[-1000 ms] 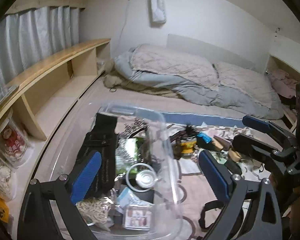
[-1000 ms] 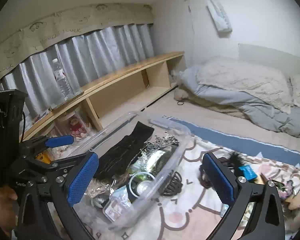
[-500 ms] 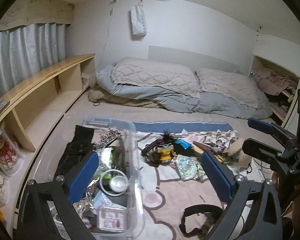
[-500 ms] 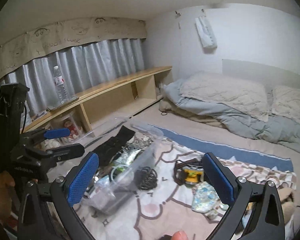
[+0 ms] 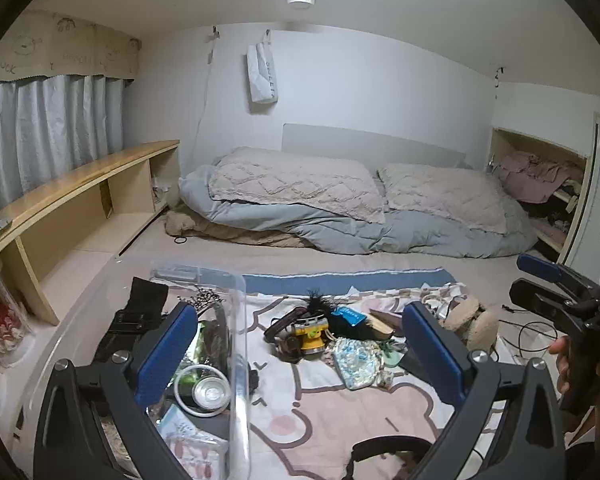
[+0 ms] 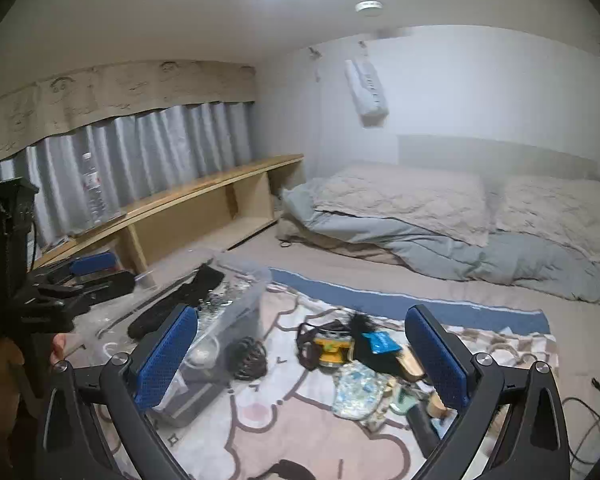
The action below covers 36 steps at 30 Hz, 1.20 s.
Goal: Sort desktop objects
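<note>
Both your left gripper (image 5: 300,352) and right gripper (image 6: 300,356) hover spread wide and empty above the blanket's clutter pile (image 6: 352,354), beside the clear bin (image 5: 236,320). Tangled straps could snag and drag neighbouring items.

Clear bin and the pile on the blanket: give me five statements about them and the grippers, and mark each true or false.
1. Both grippers are open and hold nothing. True: the left gripper and right gripper each show a wide gap between the pads.
2. The clear bin is empty. False: it holds a round lid, black fabric and small packets.
3. A yellow gadget lies on the blanket outside the bin. True.
4. The black hair claw lies inside the bin. False: it lies on the blanket just beside it.
5. The bin stands on the wooden shelf. False: it stands on the bed surface beside the blanket.
</note>
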Tool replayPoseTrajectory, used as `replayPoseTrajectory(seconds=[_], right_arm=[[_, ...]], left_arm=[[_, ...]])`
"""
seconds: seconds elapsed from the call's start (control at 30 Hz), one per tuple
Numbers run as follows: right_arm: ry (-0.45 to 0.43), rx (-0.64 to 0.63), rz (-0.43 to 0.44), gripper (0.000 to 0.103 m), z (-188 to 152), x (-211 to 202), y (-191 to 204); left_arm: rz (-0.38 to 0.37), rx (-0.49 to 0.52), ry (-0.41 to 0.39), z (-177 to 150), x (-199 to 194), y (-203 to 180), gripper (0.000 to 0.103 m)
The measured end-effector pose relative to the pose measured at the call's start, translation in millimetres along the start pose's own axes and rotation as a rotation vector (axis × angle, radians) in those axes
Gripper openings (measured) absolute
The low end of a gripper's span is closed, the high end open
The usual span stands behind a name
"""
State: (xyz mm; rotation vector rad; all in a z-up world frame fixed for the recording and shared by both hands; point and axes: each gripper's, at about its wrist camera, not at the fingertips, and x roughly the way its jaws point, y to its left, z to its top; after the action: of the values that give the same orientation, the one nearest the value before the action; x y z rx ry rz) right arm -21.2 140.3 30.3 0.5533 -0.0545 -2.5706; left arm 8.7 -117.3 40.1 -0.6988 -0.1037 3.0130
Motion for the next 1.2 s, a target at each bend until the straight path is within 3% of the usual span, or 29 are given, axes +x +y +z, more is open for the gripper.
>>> replayPoseTrajectory(seconds=[0.5, 0.87, 1.2], right_arm=[[-0.030, 0.016, -0.115, 0.103, -24, -6, -33], [0.103, -0.022, -0.234, 0.103, -48, 14, -48], [0.217, 0.053, -0.330, 0.103, -66, 25, -82]], left_arm=[[0.011, 0.028, -0.049, -20, 21, -19, 0.103], [-0.064, 0.044, 0.011, -30, 55, -48, 0.103], [-0.147, 0.088, 0.072, -39, 90, -92, 0.103]])
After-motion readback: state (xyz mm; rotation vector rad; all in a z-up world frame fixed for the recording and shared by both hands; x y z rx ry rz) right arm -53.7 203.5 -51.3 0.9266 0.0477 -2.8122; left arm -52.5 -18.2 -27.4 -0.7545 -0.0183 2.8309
